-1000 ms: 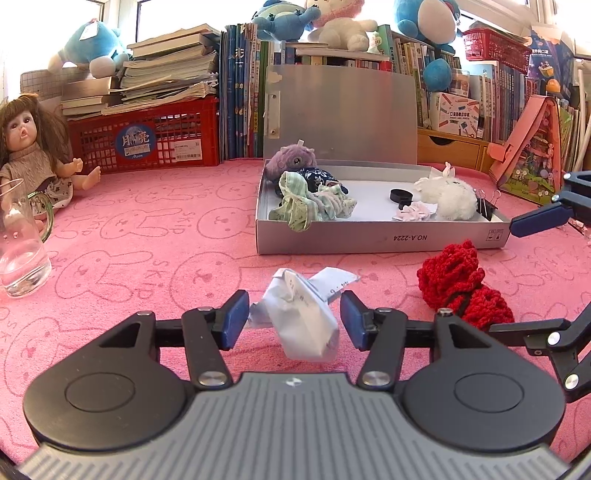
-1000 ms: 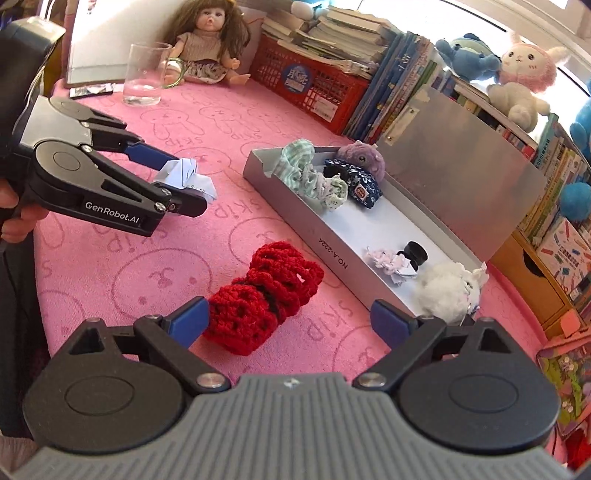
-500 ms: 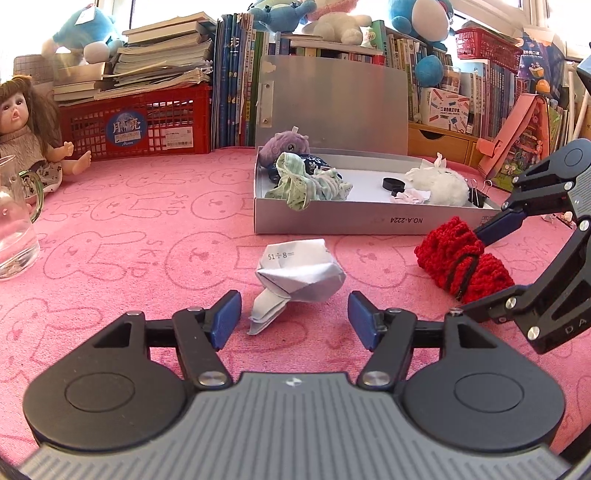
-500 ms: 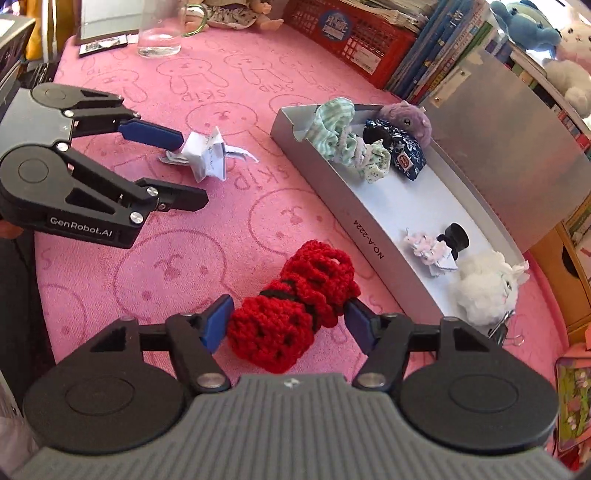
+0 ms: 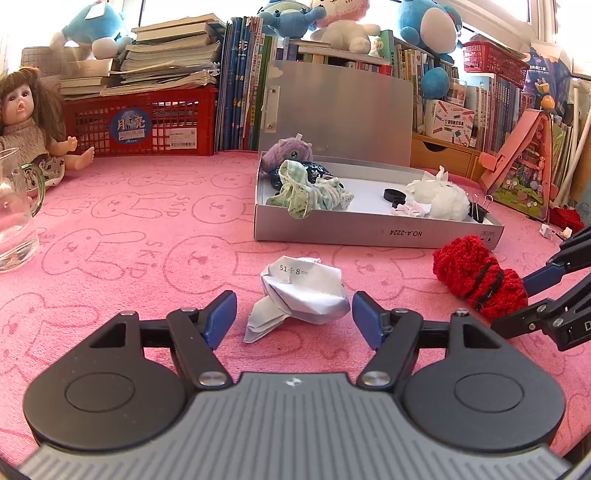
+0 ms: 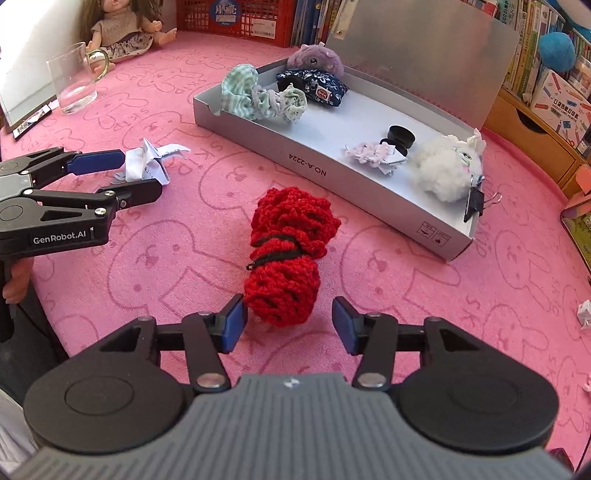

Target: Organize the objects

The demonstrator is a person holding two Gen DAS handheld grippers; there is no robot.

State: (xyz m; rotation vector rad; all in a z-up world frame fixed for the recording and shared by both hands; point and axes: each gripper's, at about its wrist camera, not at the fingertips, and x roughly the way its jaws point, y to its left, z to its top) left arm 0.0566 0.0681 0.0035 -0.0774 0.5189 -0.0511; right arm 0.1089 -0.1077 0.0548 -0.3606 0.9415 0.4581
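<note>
- My left gripper (image 5: 294, 315): fingers opening, blue pads clear of the crumpled white paper ball (image 5: 301, 293) lying between and just ahead of them on the pink bunny-print surface (image 5: 129, 236).
- My right gripper (image 6: 288, 325): fingers closing around the near end of the red crocheted yarn bundle (image 6: 286, 254); left pad about touching, right pad apart.
- Both lie in front of the open grey cardboard box (image 6: 325, 173).

Pink cloth (image 5: 122, 236) printed with rabbit outlines covers the whole surface. At 12 o'clock, a row of upright books (image 5: 240, 85) lines the back; at 10 o'clock, a red crate (image 5: 147, 122) carries stacked books. Bright windows (image 5: 177, 11) above admit daylight. At 2 o'clock stands a wooden drawer unit (image 5: 443, 155).
</note>
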